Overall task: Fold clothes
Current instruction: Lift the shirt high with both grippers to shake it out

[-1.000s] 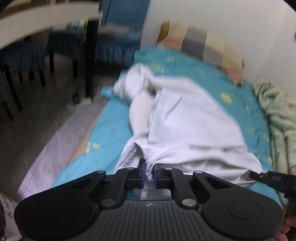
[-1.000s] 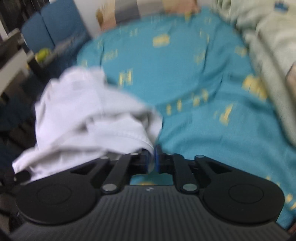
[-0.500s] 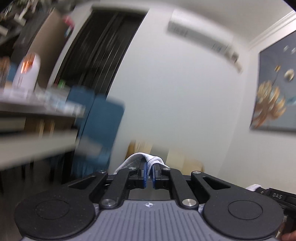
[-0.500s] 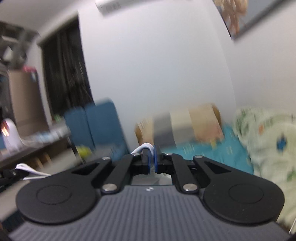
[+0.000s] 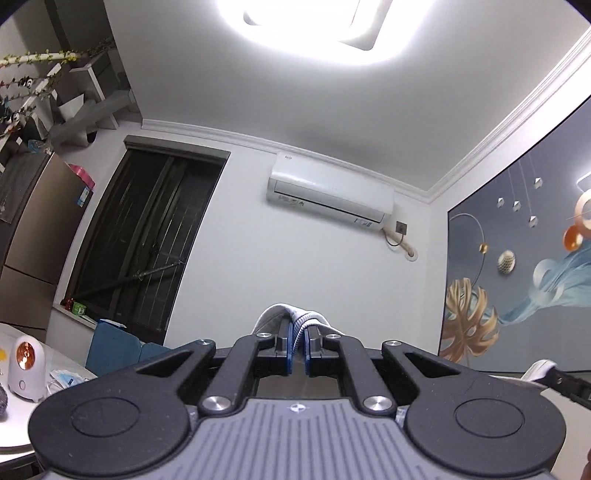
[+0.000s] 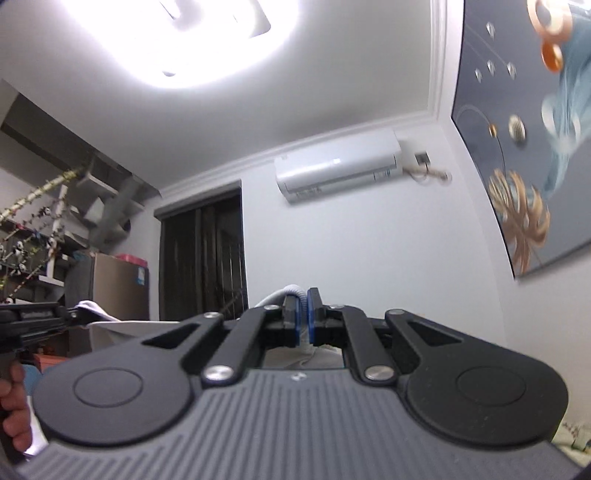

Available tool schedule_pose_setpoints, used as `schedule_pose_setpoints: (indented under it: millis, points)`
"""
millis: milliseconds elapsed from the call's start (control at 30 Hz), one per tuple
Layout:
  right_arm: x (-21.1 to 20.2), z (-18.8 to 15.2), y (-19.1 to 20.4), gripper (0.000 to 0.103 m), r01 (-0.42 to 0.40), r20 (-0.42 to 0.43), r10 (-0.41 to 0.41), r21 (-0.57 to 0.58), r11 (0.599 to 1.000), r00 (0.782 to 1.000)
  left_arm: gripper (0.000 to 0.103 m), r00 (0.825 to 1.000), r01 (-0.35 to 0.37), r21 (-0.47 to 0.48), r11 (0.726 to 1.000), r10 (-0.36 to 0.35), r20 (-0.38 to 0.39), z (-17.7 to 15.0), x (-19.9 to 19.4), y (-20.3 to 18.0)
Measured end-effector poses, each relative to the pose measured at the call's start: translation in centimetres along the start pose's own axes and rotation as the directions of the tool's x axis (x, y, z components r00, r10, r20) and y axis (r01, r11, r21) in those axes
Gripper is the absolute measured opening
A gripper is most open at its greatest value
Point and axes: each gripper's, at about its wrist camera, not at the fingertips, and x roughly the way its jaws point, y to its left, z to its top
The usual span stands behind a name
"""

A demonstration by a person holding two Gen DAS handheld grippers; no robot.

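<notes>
My left gripper (image 5: 297,332) is shut on a ribbed white hem of the white garment (image 5: 295,314), which loops over the fingertips. My right gripper (image 6: 302,312) is shut on another edge of the same white garment (image 6: 288,290); cloth also shows below the jaws. Both grippers are raised and tilted up toward the wall and ceiling. In the right wrist view the left gripper (image 6: 72,314) appears at the far left with white cloth (image 6: 92,309) hanging from it. The rest of the garment and the bed are hidden below both views.
A wall air conditioner (image 5: 328,195) hangs ahead, beside a dark window (image 5: 147,243). A large painting (image 5: 517,280) covers the right wall. A white table with a small humidifier (image 5: 26,363) stands at the left. A bright ceiling light (image 5: 314,26) is overhead.
Both grippers have lifted the white garment off the blue bed and tilted upward; the views swung from the bed to the wall and then the ceiling. Both stay shut on the cloth.
</notes>
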Motion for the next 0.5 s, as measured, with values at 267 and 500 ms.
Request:
schedule_pose_setpoints:
  millis: [267,500]
  points:
    - [1.5,-2.4,-2.5,0.007,0.047,-0.137,-0.045,0.016,0.999,0.990,0.006,0.993,-0.025,-0.024,0.999,0.022,-0.112,-0.6,1.5,-1.2]
    - [9.4,-13.7,-7.4,0.007,0.124,-0.283,-0.109,0.035,0.992,0.953,0.006,0.961,-0.084,0.018,0.996,0.086,-0.263,-14.4,14.2,0.9]
